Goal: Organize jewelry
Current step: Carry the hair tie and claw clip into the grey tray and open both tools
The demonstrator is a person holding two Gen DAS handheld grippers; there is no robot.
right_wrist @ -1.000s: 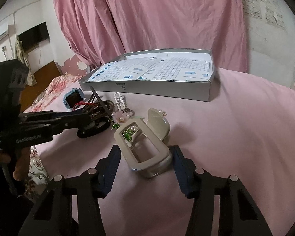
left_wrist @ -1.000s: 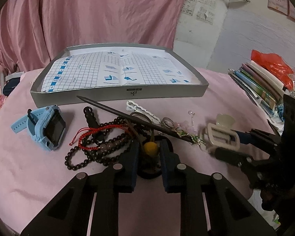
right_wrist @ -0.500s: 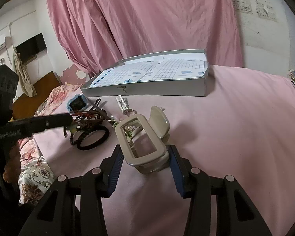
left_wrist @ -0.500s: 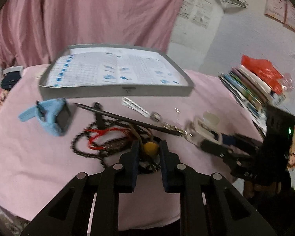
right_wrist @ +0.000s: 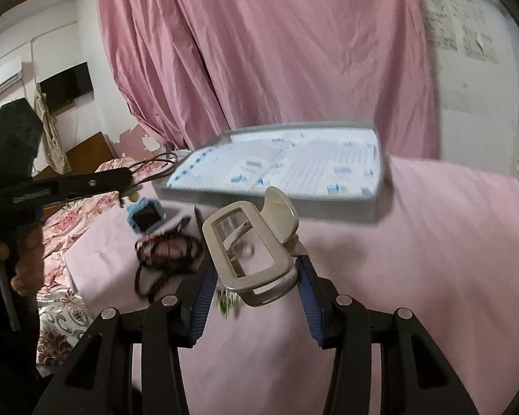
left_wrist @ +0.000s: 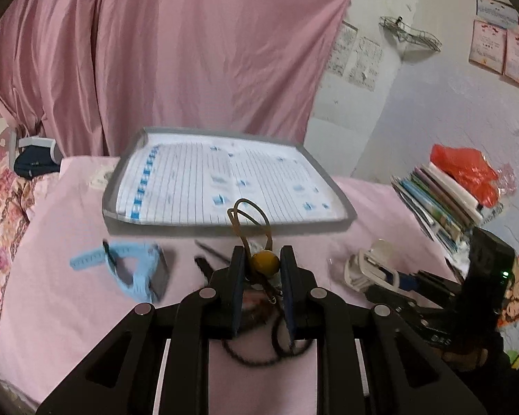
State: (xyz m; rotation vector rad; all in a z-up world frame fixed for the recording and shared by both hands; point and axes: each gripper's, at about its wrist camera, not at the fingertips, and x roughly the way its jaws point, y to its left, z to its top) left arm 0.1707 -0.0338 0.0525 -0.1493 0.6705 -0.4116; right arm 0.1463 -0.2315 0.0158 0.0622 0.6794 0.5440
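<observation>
Now hair clip (right_wrist: 256,252) between right hand-held gripper (right_wrist: 256,278) fingers

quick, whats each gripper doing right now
Left gripper: shut on the brown elastic hair tie with a yellow bead, lifted off the table.
Right gripper: shut on the beige plastic claw hair clip.

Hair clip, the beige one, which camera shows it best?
The right wrist view. The hair clip fills the centre there, sharp, gripped between the right claw's pads. In the left wrist view it appears small and blurred at the right, partly hidden by that claw.
</observation>
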